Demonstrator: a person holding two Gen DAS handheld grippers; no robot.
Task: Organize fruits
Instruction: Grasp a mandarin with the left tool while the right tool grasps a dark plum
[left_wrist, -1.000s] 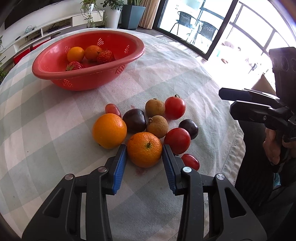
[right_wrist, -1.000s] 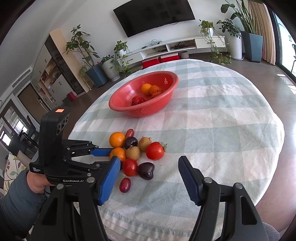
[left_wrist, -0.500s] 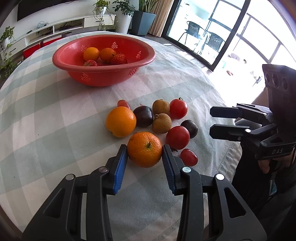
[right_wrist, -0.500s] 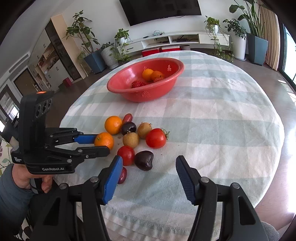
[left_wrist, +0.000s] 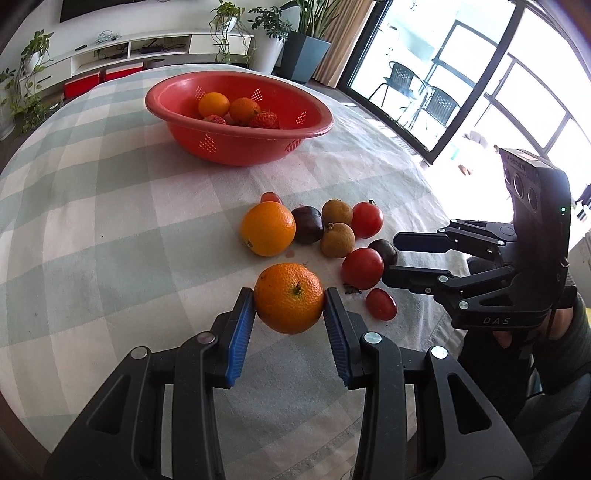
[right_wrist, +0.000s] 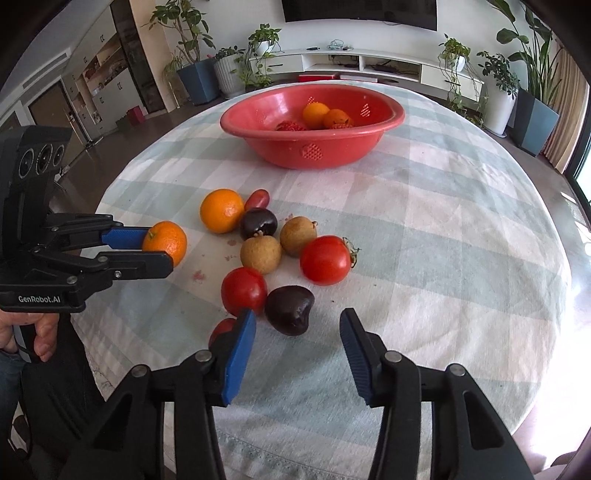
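Now | left gripper (left_wrist: 289, 308) clamps a mandarin (left_wrist: 289, 297) above the checked cloth (left_wrist: 110, 221) | right gripper (right_wrist: 297, 332) closing, pads clear of the dark plum (right_wrist: 289, 310) ahead

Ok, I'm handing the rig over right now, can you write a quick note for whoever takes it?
Left gripper: shut on the mandarin, which looks just clear of the tablecloth.
Right gripper: jaws closing, nothing between them yet; the dark plum lies just ahead of them.
Done: two oranges and some strawberries are in the red basket at the far side.
Left: carry the mandarin to the basket, then the loose pile: the big orange, two large tomatoes, two small oblong ones, two brown longan-like fruits, two dark plums.
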